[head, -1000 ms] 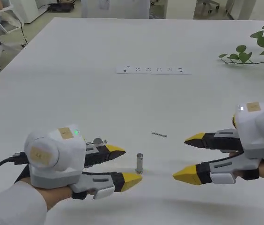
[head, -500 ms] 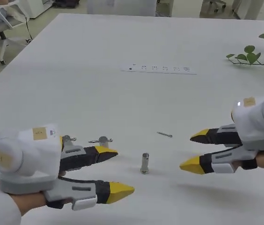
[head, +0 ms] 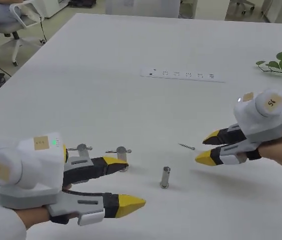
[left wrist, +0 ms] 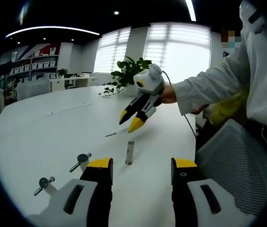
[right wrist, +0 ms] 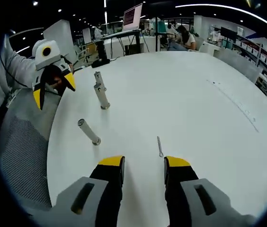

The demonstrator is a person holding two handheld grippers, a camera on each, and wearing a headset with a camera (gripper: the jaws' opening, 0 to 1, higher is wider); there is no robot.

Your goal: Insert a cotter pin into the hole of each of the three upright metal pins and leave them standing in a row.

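**Last cotter pin lying loose, third pin unfitted**

Two upright pins with cotter pins through their tops are seen at the lower left of the head view: the first fitted pin (head: pixel 123 151) and, to its left, the second fitted pin (head: pixel 83 149). The bare pin (head: pixel 165 177) stands upright at lower centre, to the right of them and apart. The loose cotter pin (head: pixel 186 147) lies flat on the white surface (head: pixel 131 110), up and to the right of the bare pin, near it but not touching.

The fingers of the right gripper (head: pixel 207 148) are parted and hold nothing, and their tips are just beside the loose cotter pin. The fingers of the left gripper (head: pixel 126 182) are likewise spread and empty, and are pointed toward the bare pin.

The cotter pin is judged to be thin, stiff and very light, so it is likely to skid on the smooth surface. It would best be pinched across its head end, with the legs left free. Which end is the head cannot be told. The bare pin is judged to be rigid, smooth and easily toppled, and it would best be steadied low on its shank.
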